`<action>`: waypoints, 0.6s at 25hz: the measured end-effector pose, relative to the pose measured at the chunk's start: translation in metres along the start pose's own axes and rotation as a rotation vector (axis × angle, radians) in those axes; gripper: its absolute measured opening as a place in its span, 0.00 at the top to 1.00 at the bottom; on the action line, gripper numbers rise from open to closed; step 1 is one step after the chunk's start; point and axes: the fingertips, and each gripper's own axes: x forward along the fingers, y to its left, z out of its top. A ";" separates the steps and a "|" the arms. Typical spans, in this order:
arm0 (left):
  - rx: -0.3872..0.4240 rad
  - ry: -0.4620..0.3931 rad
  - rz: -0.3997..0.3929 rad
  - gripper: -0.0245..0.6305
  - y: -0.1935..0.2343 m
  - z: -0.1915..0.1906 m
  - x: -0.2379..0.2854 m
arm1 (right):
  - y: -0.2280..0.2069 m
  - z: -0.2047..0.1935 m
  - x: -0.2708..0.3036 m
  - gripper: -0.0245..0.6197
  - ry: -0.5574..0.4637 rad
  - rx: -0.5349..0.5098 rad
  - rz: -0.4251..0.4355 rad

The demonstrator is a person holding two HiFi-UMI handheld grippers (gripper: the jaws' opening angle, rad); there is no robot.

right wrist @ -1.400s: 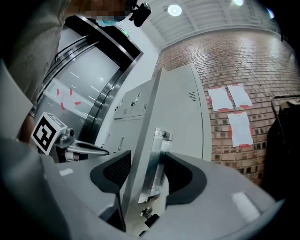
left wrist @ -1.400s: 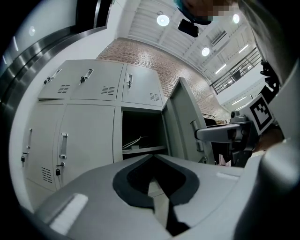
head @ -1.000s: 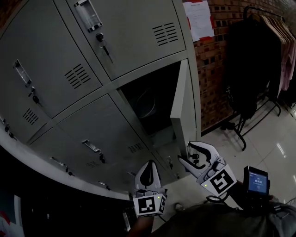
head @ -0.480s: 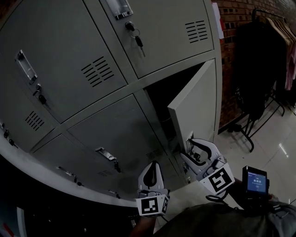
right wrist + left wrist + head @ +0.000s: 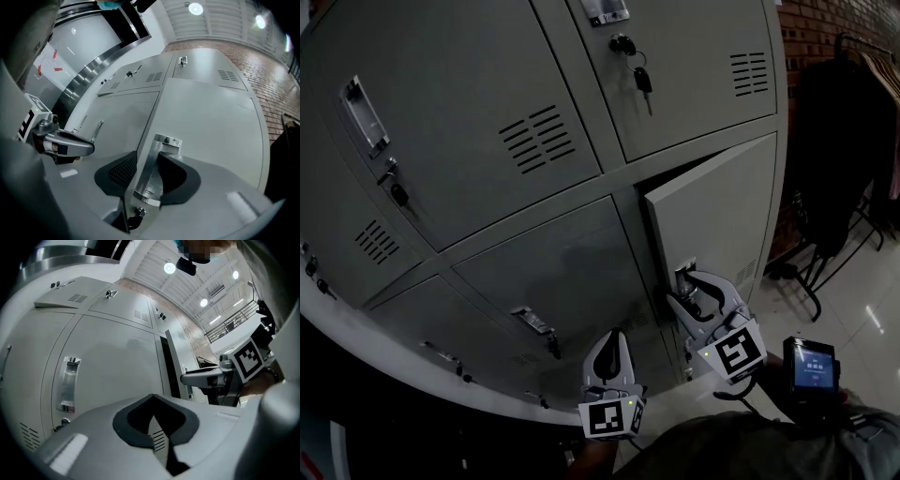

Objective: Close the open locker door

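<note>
The grey locker door point(image 5: 712, 216) in the bank's lower right stands a little ajar, with a narrow dark gap point(image 5: 639, 192) at its top left edge. My right gripper point(image 5: 698, 291) is at the door's free edge, around the metal handle point(image 5: 684, 277). In the right gripper view the handle point(image 5: 152, 171) stands between the jaws, which are closing; the left pad point(image 5: 119, 173) still sits apart from it, beyond the door's edge. My left gripper point(image 5: 609, 345) hangs lower, in front of the bottom lockers, shut and empty point(image 5: 152, 420).
A key point(image 5: 642, 77) hangs from the locker above the open one. A clothes rack point(image 5: 848, 141) with dark garments stands at the right by a brick wall point(image 5: 811, 23). A small lit screen point(image 5: 811, 367) sits by my right wrist, above the shiny floor point(image 5: 862, 309).
The door has swung from wide open to nearly closed, hiding the locker's dark inside. My right gripper has moved with its edge up to the handle. The left gripper stayed low.
</note>
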 end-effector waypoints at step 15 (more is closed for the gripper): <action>0.003 0.013 0.050 0.96 0.025 -0.005 -0.002 | -0.010 -0.013 0.038 0.73 0.032 -0.032 -0.035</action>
